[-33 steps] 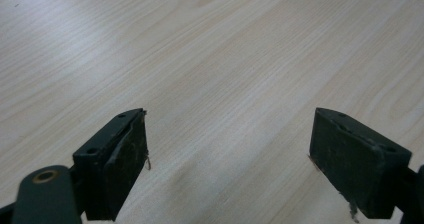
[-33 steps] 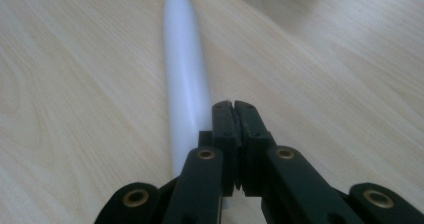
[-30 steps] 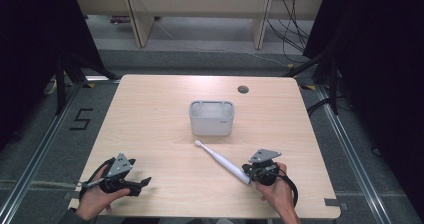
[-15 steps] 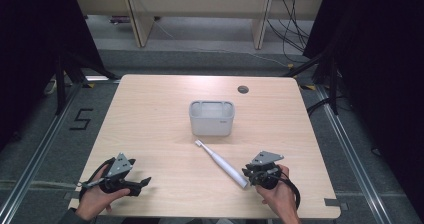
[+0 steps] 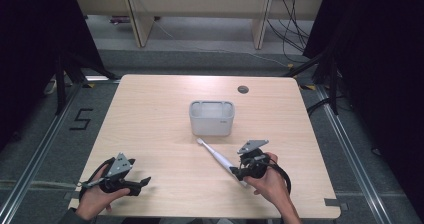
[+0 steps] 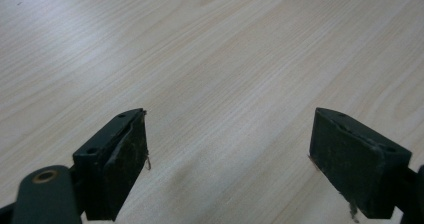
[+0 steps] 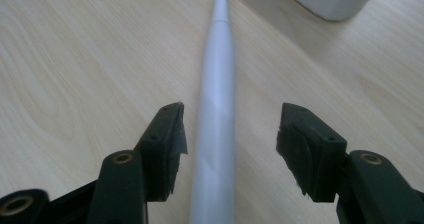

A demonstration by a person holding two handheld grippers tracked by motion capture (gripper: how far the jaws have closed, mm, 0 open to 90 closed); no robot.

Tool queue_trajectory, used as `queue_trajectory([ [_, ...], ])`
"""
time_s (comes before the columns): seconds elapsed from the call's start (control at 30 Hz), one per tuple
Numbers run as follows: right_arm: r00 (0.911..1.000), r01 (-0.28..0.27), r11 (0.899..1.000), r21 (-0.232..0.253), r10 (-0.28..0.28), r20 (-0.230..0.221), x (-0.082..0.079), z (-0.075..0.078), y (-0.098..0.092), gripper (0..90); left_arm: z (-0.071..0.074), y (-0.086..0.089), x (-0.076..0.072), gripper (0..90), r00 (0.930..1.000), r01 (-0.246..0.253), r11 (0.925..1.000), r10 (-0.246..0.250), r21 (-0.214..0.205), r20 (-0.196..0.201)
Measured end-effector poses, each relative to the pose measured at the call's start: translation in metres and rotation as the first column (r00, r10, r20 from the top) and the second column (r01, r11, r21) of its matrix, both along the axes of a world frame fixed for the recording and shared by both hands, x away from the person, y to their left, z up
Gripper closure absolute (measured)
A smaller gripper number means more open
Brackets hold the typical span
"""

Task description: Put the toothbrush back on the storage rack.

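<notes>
Since a second ago our right gripper has let go of the toothbrush and backed off a little toward the near right corner of the table; its jaws have just been opening, and in the right gripper view they stand apart with the white handle running between them, a clear gap on the right side and the left pad close beside it but not pressing. That toothbrush lies flat on the wood, its head pointing toward the small white box near the middle of the table and stopping just short of it. Our left gripper sits near the front left corner with jaws spread wide over bare wood. We judge the toothbrush light and stiff, with a smooth plastic handle that could well slip or roll under the pads — so a hold on the thicker lower part of the handle, across its width, looks safest. We would avoid the thin neck and the bristle end, where a pinch gives less purchase and the brush would swing.
</notes>
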State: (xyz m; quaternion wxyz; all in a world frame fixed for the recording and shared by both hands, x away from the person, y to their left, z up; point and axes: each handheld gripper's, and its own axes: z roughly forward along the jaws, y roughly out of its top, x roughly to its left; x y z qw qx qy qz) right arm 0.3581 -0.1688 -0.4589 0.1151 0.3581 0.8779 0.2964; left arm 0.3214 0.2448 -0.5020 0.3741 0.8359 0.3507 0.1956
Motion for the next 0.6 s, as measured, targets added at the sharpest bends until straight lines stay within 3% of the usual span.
queue_trajectory([
  [0.2, 0.9994, -0.031, 0.998, -0.055, 0.03, -0.019, 0.018, 0.004, 0.016, 43.0, 0.0, 0.001, 0.001, 15.2, 1.0, 0.008, 1.0, -0.008, 0.004, -0.006],
  [0.23, 0.9981, -0.061, 0.996, -0.063, 0.061, -0.004, 0.022, 0.004, 0.017, 43.1, 0.0, 0.001, 0.0, 15.2, 1.0, 0.007, 1.0, -0.007, 0.005, -0.001],
  [0.53, 0.9965, -0.047, 0.991, -0.123, 0.038, -0.075, 0.041, 0.0, 0.034, 45.4, 0.0, -0.001, 0.0, 15.2, 1.0, 0.002, 0.9998, -0.003, -0.02, -0.005],
  [0.6, 0.9944, -0.067, 0.989, -0.133, 0.055, -0.09, 0.045, -0.001, 0.037, 45.9, 0.0, -0.001, 0.0, 15.2, 1.0, 0.006, 0.9998, -0.006, -0.019, -0.008],
])
